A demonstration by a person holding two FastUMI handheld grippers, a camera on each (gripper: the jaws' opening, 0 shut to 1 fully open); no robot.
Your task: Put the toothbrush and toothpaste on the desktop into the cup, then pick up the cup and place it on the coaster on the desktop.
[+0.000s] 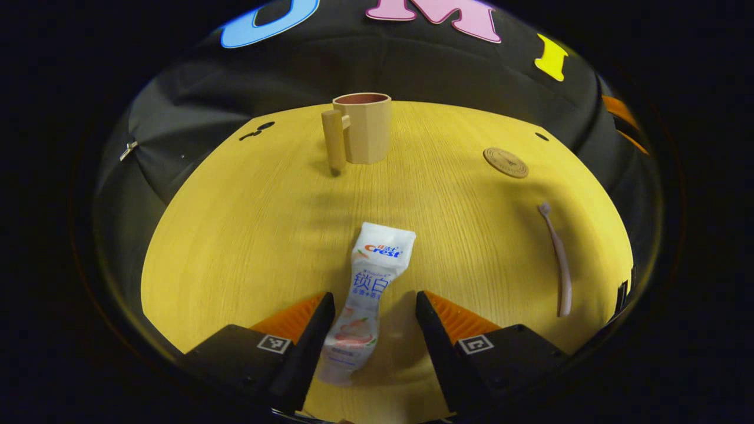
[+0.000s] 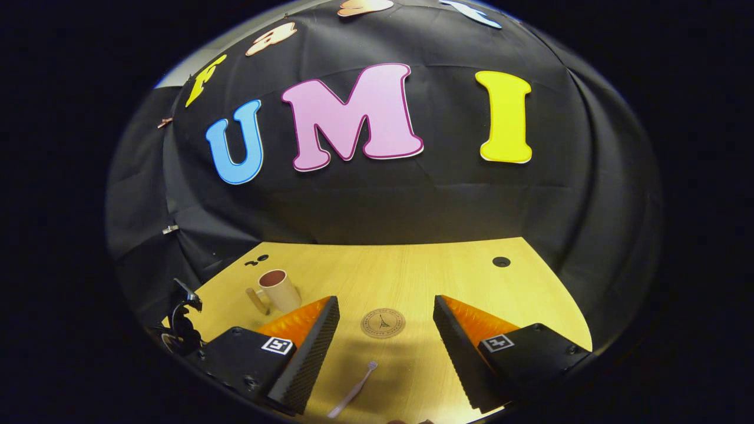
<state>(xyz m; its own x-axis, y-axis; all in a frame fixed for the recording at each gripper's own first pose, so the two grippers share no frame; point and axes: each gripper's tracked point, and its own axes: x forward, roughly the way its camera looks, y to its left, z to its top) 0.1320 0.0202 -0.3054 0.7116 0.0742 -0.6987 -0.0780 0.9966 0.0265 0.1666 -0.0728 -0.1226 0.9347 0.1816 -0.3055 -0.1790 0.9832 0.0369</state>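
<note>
A white toothpaste tube [image 1: 368, 294] lies on the yellow wooden desktop [image 1: 265, 224], its lower half between the fingers of my left gripper [image 1: 374, 312], which is open and does not touch it. Behind it stands a tan cup [image 1: 360, 126] with a handle on its left. A round brown coaster [image 1: 505, 162] lies to the right, and a pale toothbrush [image 1: 558, 259] lies nearer at the right edge. My right gripper [image 2: 386, 321] hangs open above the desktop; the coaster [image 2: 383, 323] shows between its fingers, the toothbrush [image 2: 353, 391] below, the cup [image 2: 278, 290] at left.
The desktop's back edge meets the black cloth wall. Small dark holes [image 1: 257, 131] sit at the far left, and another hole [image 2: 501, 261] sits at the far right of the desktop. The other gripper's dark body [image 2: 182, 321] shows at the left edge of the right gripper view.
</note>
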